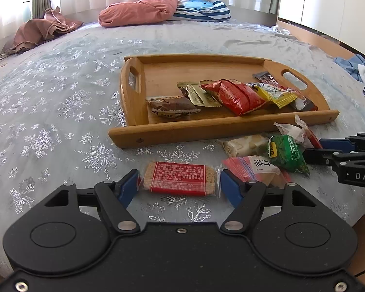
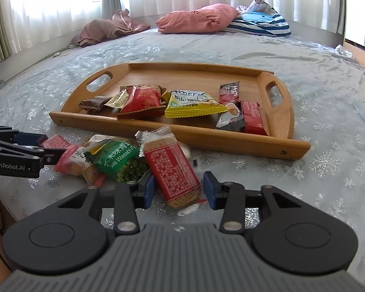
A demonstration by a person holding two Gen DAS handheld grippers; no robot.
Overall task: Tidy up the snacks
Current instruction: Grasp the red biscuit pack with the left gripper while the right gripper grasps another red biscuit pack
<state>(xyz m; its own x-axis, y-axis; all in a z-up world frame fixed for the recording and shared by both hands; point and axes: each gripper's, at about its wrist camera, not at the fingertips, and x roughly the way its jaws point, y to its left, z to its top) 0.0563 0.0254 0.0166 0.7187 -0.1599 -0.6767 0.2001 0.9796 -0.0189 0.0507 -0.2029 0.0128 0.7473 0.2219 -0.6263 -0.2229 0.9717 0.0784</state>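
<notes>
- My left gripper (image 1: 178,182) sits low centre in its own view, its blue pads either side of a flat red-labelled cracker bar in clear wrap (image 1: 180,178) lying on the snowflake-print bedsheet (image 1: 48,121). The pads look to be at the wrapper's crimped ends; I cannot tell whether they are pressing on it yet.
- My right gripper (image 2: 178,189) straddles the near end of a second red-labelled cracker bar (image 2: 171,170), lower centre of the right view. The left pad is close against the bar; a gap shows at the right pad — no firm hold that I can see.
- The wooden tray with cut-out handles (image 2: 243,143) sits mid-frame, with several packets along its near side, the yellow packet (image 2: 194,104) among them.
- Loose ahead of the tray: a green wasabi-pea bag (image 2: 119,160) and a pink-wrapped cake (image 2: 73,160), both beside the right-hand bar.
- Risks, as I judge them: the slick film lets a bar slide or twist out of the pads; gripping only a crimped end would leave the bar dangling; the right bar overlaps the green bag, so lifting it may drag that bag; soft bedding gives under a downward push.
</notes>
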